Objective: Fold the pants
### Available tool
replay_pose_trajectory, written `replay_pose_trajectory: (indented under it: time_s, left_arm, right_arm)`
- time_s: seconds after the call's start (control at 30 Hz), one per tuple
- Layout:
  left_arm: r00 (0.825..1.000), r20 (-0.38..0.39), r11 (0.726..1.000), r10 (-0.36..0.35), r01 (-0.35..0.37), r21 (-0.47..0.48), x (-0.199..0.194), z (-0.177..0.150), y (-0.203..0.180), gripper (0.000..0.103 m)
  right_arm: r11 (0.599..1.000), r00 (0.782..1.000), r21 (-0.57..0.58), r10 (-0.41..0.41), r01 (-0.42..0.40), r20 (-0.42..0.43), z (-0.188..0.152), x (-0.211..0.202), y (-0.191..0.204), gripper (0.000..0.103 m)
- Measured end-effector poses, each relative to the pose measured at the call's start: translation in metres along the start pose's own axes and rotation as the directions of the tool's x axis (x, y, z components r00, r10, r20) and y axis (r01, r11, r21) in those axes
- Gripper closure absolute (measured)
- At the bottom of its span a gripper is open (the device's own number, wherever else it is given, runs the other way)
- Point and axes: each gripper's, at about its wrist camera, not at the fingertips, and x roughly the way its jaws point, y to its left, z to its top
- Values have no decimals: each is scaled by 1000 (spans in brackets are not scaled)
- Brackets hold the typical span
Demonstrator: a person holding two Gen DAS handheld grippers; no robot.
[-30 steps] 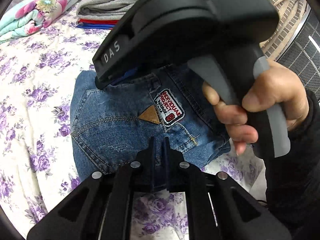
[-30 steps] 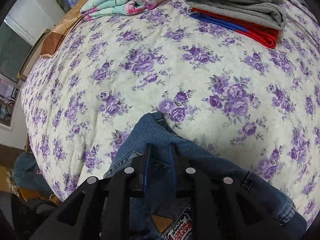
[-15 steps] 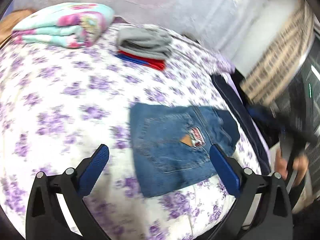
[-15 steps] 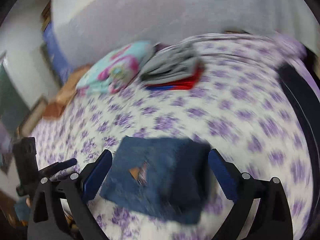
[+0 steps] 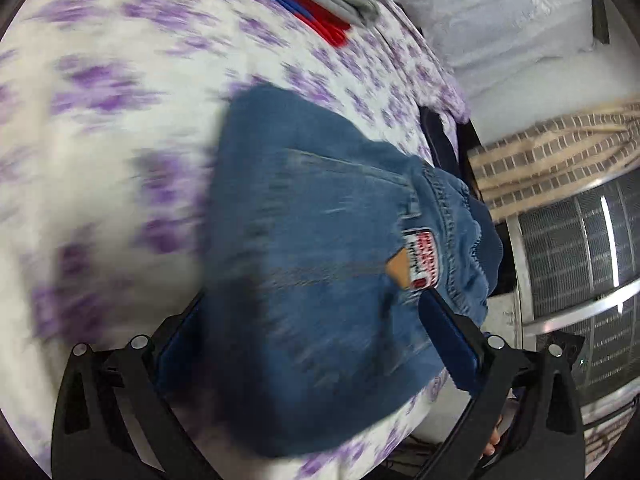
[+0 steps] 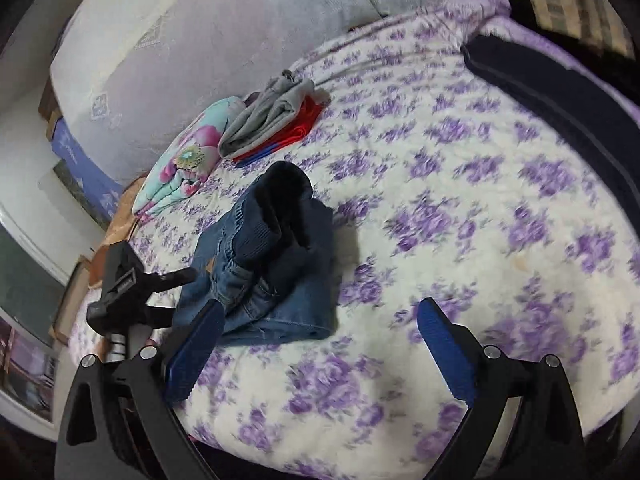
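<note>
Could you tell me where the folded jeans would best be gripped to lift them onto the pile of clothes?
Probably at the near edge of the folded jeans, where the layers lie flat and stacked, coming in low from the open bedspread side. The ribbed waistband end bulges upward and would likely unfold. The right gripper is open beside that edge; the left gripper is open too.

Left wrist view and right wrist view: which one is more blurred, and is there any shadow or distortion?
Left wrist view: strong motion blur smears the floral bedspread and most of the folded jeans. Right wrist view: much sharper, only mild blur toward the right; the jeans cast a soft shadow on their right side. Both views: fisheye bending, dark corners.
</note>
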Motion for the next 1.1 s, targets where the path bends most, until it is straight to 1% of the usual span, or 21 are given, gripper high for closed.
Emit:
replay_pose_trajectory:
  time_s: [0.1, 0.27, 0.37, 0.43, 0.47, 0.5, 0.53, 0.57, 0.6, 0.63, 0.67, 0.7, 0.73, 0.77, 0.8, 0.83, 0.87, 0.93, 1.0, 1.03, 1.1]
  left_arm:
    - [994, 14, 990, 106, -107, 97, 8, -8, -19, 5]
    - [997, -4, 993, 71, -71, 98, 3, -17, -11, 5]
    - [997, 2, 989, 82, -81, 127, 2, -22, -13, 5]
    - [997, 3, 988, 79, -79, 133, 1, -23, -12, 5]
    - [997, 0, 987, 78, -77, 139, 2, -23, -11, 5]
    - [997, -2, 986, 81, -80, 148, 3, -23, -12, 5]
    - [997, -1, 984, 83, -82, 156, 5, -22, -13, 5]
    - [996, 1, 983, 85, -84, 162, 5, -22, -14, 5]
    - [996, 0, 983, 87, -86, 165, 6, -21, -14, 5]
    - [996, 0, 982, 89, -87, 165, 7, -20, -15, 5]
    - [996, -1, 982, 91, -90, 165, 7, -19, -15, 5]
    - [996, 0, 982, 93, -92, 166, 7, -19, -16, 6]
    - [996, 5, 982, 94, -93, 165, 6, -18, -16, 10]
    - [994, 24, 981, 103, -105, 160, 3, -19, -17, 21]
    - [993, 43, 981, 108, -114, 156, -2, -19, -17, 25]
    - [993, 55, 981, 108, -115, 156, -7, -19, -18, 35]
    - [992, 67, 981, 103, -112, 157, -12, -18, -19, 40]
    - [993, 76, 982, 93, -105, 160, -20, -17, -23, 45]
    - [987, 94, 970, 127, -143, 195, -26, -15, -37, 49]
    - [983, 107, 962, 147, -167, 216, -31, -10, -46, 49]
    - [982, 120, 959, 147, -171, 227, -40, 4, -57, 49]
  right_arm:
    - [1000, 1000, -11, 4, -4, -2, 10, 17, 15, 5]
    - [998, 1000, -54, 25, -26, -18, 33, 51, 47, 5]
    - [996, 997, -78, -51, 46, -59, 40, 80, 55, 5]
    - [991, 985, -76, -115, 106, -132, 37, 99, 49, 4]
    - [994, 979, -36, -108, 103, -172, 33, 107, 41, 4]
    - [998, 979, 32, -54, 62, -198, 31, 112, 30, 4]
    - [991, 973, 132, 45, -15, -228, 29, 117, 17, 4]
    - [973, 957, 215, 140, -85, -256, 26, 124, 7, 4]
    - [958, 942, 251, 206, -139, -265, 25, 129, 3, 4]
    - [934, 912, 282, 298, -218, -280, 22, 137, 2, 3]
    - [928, 902, 288, 318, -234, -292, 20, 143, 3, 3]
    - [930, 900, 281, 320, -238, -295, 19, 148, 5, 3]
    - [936, 905, 263, 309, -235, -293, 19, 148, 8, 7]
    - [944, 916, 241, 290, -225, -277, 18, 146, 12, 14]
    - [956, 930, 208, 259, -209, -259, 18, 142, 17, 33]
    - [966, 941, 154, 240, -208, -239, 18, 135, 25, 43]
    - [973, 949, 118, 222, -199, -226, 19, 129, 31, 44]
    - [986, 965, 43, 169, -164, -198, 18, 120, 46, 47]
    - [992, 978, -44, 110, -119, -175, 20, 113, 64, 48]
    - [990, 981, -82, 97, -111, -167, 25, 109, 73, 48]
    - [983, 982, -126, 112, -131, -150, 48, 104, 86, 48]
